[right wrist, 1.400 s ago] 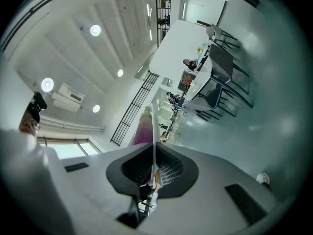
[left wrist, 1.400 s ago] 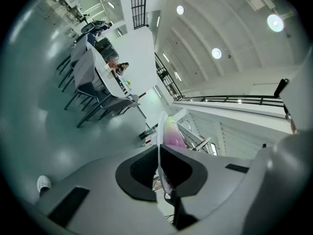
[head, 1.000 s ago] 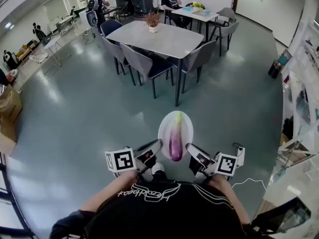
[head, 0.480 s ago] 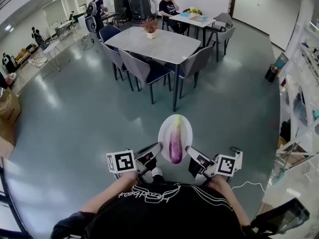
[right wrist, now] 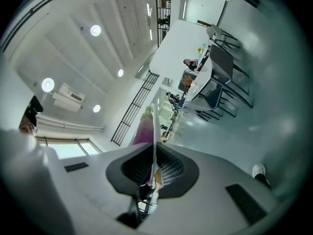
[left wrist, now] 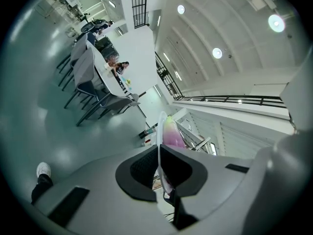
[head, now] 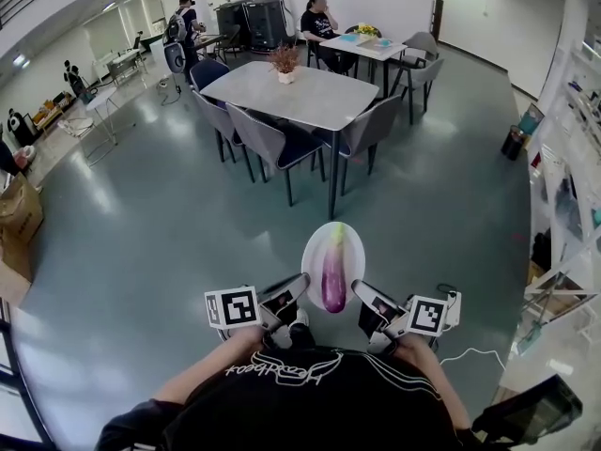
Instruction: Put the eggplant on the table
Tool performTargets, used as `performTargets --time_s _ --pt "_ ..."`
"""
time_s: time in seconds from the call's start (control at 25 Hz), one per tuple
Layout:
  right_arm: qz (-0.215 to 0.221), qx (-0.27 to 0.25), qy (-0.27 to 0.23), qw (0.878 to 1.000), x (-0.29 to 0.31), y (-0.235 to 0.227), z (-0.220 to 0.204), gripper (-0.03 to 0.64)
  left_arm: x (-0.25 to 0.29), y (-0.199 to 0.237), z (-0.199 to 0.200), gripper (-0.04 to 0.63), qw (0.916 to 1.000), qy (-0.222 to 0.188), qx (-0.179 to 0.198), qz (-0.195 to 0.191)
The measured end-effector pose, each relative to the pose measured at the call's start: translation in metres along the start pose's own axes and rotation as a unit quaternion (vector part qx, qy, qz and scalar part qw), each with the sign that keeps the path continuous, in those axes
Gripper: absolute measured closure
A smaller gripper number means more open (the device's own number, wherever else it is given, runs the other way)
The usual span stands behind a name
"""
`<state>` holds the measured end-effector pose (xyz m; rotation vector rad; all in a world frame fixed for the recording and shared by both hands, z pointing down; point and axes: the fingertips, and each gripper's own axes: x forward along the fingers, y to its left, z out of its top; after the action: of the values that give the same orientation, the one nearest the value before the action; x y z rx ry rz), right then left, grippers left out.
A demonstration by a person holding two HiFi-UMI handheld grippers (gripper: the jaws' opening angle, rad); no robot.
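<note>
A purple eggplant (head: pixel 333 276) with a pale green end lies on a white plate (head: pixel 350 243) held level over the grey floor, in front of my body. My left gripper (head: pixel 302 286) is shut on the plate's left rim and my right gripper (head: pixel 361 290) on its right rim. In the left gripper view the plate (left wrist: pixel 159 127) runs edge-on between the pads of the left gripper (left wrist: pixel 159 168), with the eggplant (left wrist: pixel 171 131) beyond. The right gripper view shows the same: plate (right wrist: pixel 154 124), eggplant (right wrist: pixel 143 131), right gripper (right wrist: pixel 154 169). The grey table (head: pixel 310 92) stands farther ahead.
Grey chairs (head: pixel 272 137) ring the table, and a potted plant (head: pixel 285 61) stands on it. A second table (head: pixel 368 45) with a seated person (head: pixel 319 17) is behind. Shelves (head: pixel 563 186) line the right wall, a cardboard box (head: pixel 17 209) sits at the left, and a white cable (head: pixel 470 353) lies by my right.
The table and chairs sit slightly lower in the head view than a second ago. Both grippers keep the same hold on the plate, and the eggplant lies as before.
</note>
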<state>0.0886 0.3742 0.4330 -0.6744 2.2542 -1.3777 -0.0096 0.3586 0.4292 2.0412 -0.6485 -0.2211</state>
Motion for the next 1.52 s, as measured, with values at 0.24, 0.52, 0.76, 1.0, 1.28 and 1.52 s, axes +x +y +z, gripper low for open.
performTargets --time_s 0.24,0.52,0.76,1.0,1.28,1.52 --pt "0.000 0.006 -0.005 1.000 0.005 -0.009 0.006 0.597 0.006 0.008 0.004 0.572 1.0000 -0.001 -0.001 0.000" --pt "-0.002 0.012 0.004 1.000 0.038 -0.023 0.024 0.597 0.014 0.030 0.035 0.572 0.9999 -0.008 -0.012 0.004" --pt "-0.004 0.014 0.007 1.000 0.078 -0.049 0.049 0.597 0.032 0.064 0.073 0.572 0.9998 -0.008 -0.017 0.005" --pt "-0.010 0.018 0.005 1.000 0.132 -0.077 0.088 0.597 0.058 0.104 0.128 0.572 0.9996 -0.001 -0.027 0.007" --pt "-0.030 0.031 -0.001 0.999 0.205 -0.116 0.142 0.597 0.093 0.155 0.209 0.572 0.9992 0.013 -0.038 0.007" --pt "-0.038 0.035 -0.002 0.999 0.279 -0.142 0.191 0.597 0.119 0.198 0.287 0.572 0.9989 0.019 -0.043 0.004"
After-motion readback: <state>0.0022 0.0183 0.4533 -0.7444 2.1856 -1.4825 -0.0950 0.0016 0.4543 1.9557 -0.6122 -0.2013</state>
